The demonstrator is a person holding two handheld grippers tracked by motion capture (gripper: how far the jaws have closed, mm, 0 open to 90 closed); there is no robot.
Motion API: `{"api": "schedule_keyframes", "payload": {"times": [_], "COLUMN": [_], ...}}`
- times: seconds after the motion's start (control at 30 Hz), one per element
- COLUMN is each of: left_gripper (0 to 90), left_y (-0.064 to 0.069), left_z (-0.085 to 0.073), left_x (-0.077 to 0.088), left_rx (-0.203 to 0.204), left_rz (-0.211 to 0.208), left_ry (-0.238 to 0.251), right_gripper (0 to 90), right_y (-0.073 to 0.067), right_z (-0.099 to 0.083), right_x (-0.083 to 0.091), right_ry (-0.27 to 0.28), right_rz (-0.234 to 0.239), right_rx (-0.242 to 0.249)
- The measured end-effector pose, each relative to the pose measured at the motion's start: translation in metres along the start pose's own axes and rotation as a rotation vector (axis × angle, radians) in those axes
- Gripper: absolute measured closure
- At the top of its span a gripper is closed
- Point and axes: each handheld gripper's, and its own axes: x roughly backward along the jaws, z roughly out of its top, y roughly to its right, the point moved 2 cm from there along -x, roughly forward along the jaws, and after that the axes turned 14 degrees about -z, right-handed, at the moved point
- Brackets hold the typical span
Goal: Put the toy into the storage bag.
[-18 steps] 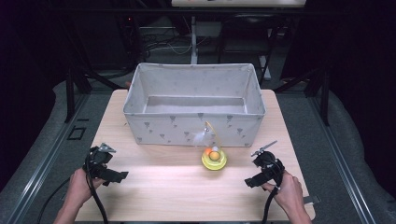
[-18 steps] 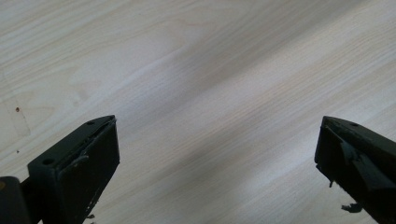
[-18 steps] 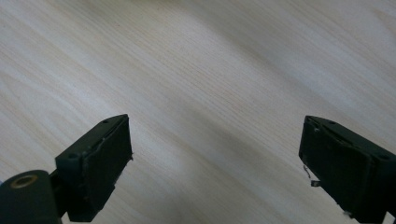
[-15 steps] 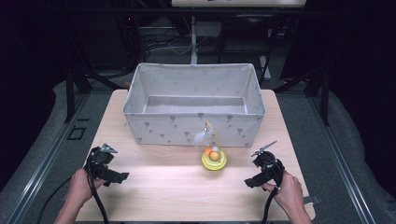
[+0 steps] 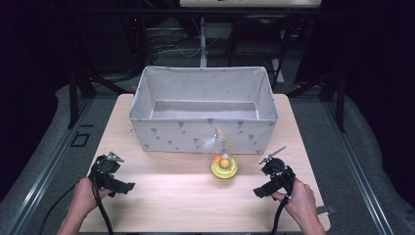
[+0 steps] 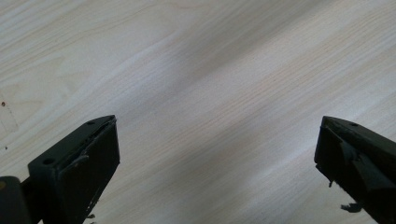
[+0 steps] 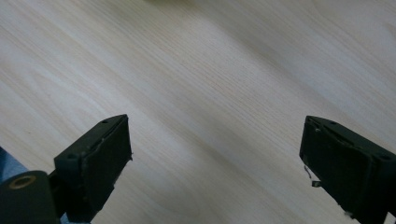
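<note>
Between your tongs, left and right, both wide open and empty, sits the toy.

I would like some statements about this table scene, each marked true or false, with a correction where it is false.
1. The yellow toy stands on the table in front of the fabric box. True.
2. The right hand-held gripper is shut on the yellow toy. False: its jaws stand wide apart over bare wood, with nothing between them.
3. The left hand-held gripper is open. True.
4. The yellow toy lies inside the fabric box. False: it stands outside, by the box's near wall.
5. The yellow toy is closer to the right hand-held gripper than to the left one. True.
</note>
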Motion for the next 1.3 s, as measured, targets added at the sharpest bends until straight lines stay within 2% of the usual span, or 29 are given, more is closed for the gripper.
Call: {"api": "schedule_keyframes", "payload": {"times": [0.07, 0.13, 0.2, 0.37, 0.43, 0.5, 0.57, 0.67, 0.73, 0.8, 0.97, 1.07, 1.23, 1.3], "left_gripper": [0.2, 0.2, 0.2, 0.2, 0.2, 0.2, 0.2, 0.2, 0.2, 0.2, 0.2, 0.2, 0.2, 0.2], "left_y": [0.001, 0.001, 0.002, 0.002, 0.001, 0.001, 0.001, 0.002, 0.002, 0.002, 0.001, 0.001, 0.002, 0.002], "left_z": [0.000, 0.001, 0.001, 0.000, 0.000, 0.000, 0.000, 0.000, 0.000, -0.001, -0.001, -0.001, -0.001, -0.001], "left_x": [0.000, -0.001, -0.001, -0.002, -0.002, -0.003, -0.003, -0.004, -0.004, -0.004, -0.004, -0.005, -0.006, -0.007], "left_rx": [-0.003, -0.005, -0.007, -0.007, -0.005, -0.003, -0.004, -0.005, -0.005, -0.005, -0.004, -0.009, -0.012, -0.013], "left_rz": [-0.005, -0.004, -0.006, -0.008, -0.009, -0.012, -0.013, -0.014, -0.015, -0.017, -0.017, -0.017, -0.019, -0.022], "left_ry": [-0.008, -0.010, -0.013, -0.022, -0.023, -0.024, -0.028, -0.032, -0.034, -0.033, -0.036, -0.041, -0.042, -0.042], "right_gripper": [8.0, 7.6, 6.5, 4.4, 3.9, 2.1, 0.7, 0.0, 0.0, 0.0, 0.0, 0.0, 0.0, 0.0], "right_y": [-0.003, -0.005, -0.007, -0.012, -0.015, -0.015, -0.017, -0.020, -0.021, -0.022, -0.026, -0.029, -0.035, -0.036], "right_z": [0.003, 0.004, 0.008, 0.020, 0.024, 0.030, 0.035, 0.040, 0.045, 0.049, 0.061, 0.071, 0.081, 0.086], "right_x": [0.006, 0.006, 0.010, 0.014, 0.015, 0.018, 0.020, 0.024, 0.028, 0.032, 0.039, 0.046, 0.052, 0.055], "right_ry": [-0.010, -0.002, -0.021, -0.028, -0.006, -0.023, -0.031, -0.020, -0.009, -0.010, 0.008, 0.015, 0.031, 0.023], "right_rz": [-0.003, 0.009, 0.000, 0.015, 0.030, 0.033, 0.041, 0.044, 0.065, 0.055, 0.067, 0.068, 0.078, 0.070], "right_rx": [0.026, 0.018, 0.043, 0.062, 0.032, 0.068, 0.070, 0.068, 0.075, 0.090, 0.100, 0.129, 0.134, 0.160]}}
